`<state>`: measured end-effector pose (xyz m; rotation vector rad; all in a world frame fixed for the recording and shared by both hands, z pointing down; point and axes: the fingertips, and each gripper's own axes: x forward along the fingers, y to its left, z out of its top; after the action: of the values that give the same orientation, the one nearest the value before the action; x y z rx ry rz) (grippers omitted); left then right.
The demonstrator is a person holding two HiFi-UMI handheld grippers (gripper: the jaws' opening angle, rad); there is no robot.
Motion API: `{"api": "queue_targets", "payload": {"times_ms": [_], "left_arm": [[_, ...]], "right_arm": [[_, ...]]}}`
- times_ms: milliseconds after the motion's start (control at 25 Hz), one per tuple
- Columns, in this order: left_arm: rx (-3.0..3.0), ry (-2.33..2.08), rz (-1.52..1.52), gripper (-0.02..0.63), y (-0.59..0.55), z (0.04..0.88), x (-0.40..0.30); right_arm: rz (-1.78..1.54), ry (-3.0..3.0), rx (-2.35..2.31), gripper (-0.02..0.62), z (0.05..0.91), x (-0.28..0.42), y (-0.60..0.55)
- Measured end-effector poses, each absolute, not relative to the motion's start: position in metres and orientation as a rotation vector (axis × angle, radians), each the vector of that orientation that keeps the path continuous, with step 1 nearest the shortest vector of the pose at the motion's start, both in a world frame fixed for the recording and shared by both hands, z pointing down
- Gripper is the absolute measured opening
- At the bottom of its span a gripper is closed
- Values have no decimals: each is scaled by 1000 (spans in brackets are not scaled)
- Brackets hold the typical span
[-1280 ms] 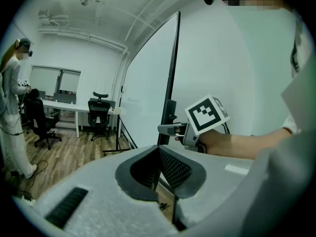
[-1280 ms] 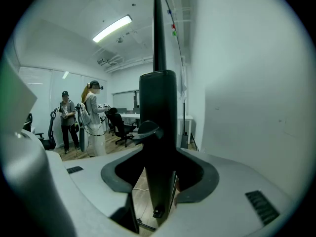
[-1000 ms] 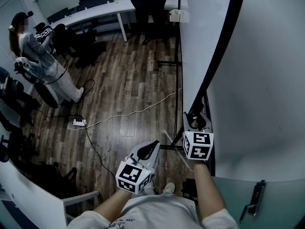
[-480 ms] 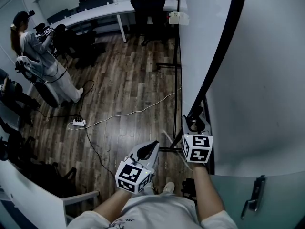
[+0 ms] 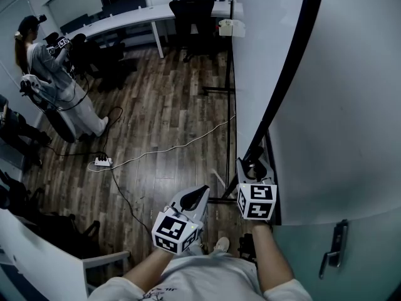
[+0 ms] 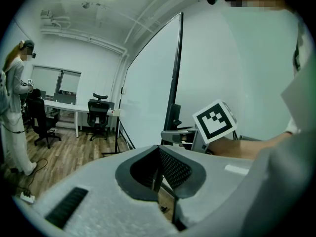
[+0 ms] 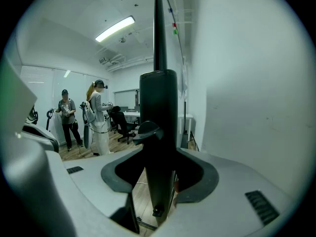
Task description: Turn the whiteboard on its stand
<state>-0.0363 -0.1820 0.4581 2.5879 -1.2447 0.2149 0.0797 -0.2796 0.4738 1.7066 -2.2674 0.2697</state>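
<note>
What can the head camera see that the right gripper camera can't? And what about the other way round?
Only the head view shows the white power strip lying on the wooden floor and the door handle. Only the right gripper view shows the long ceiling light. Both show the right gripper shut on the black post of the whiteboard, and the person with a ponytail standing across the room.

Black-framed whiteboard (image 5: 332, 105), seemingly near upright
</note>
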Motion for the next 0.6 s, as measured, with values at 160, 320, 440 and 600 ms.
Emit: {"api": "queue_targets", "payload": {"times_ms": [160,320,440,600], "left_arm": [[2597,-1237,213,9,-171,455,-36],[2604,-1229,214,9,-160,455,-32],[2612,-1221,215,9,-153,455,-32],[2620,-1208,209,9,-147,446,-32]], "right_arm": [[267,-2264,1705,190,473,77,-257],[268,-2267,1698,190,474,77,-234],[271,-2265,1698,190,474,74,-218],[274,-2260,1699,190,468,70,-201]]}}
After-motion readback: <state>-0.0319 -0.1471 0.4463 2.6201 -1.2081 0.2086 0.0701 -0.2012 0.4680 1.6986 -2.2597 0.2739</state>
